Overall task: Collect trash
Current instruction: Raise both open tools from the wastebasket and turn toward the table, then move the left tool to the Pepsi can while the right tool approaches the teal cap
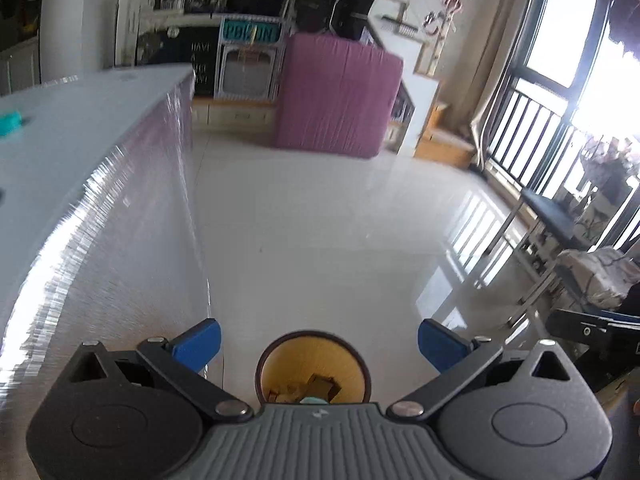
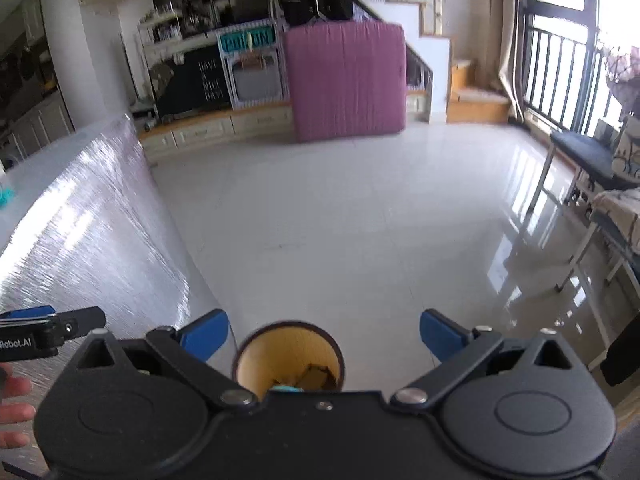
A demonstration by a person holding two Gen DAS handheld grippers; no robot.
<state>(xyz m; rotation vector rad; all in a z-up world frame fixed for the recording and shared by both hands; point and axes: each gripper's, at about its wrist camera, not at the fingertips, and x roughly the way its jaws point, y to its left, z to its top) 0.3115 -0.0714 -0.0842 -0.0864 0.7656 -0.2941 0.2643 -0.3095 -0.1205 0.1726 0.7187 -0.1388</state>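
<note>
A round bin (image 1: 312,368) with a dark rim and yellow inside stands on the floor right below both grippers; it also shows in the right wrist view (image 2: 288,360). Brown cardboard scraps (image 1: 320,388) and a bit of teal trash (image 1: 312,400) lie inside it. My left gripper (image 1: 319,342) is open and empty above the bin. My right gripper (image 2: 324,334) is open and empty above the bin too. A teal item (image 1: 10,122) lies on the table top at far left; it also shows in the right wrist view (image 2: 6,194).
A table with a shiny cloth (image 1: 120,208) runs along the left. A pink mattress (image 1: 340,96) leans at the back. A bench and chairs (image 2: 580,156) stand by the window on the right. Glossy tiled floor (image 2: 360,220) lies between.
</note>
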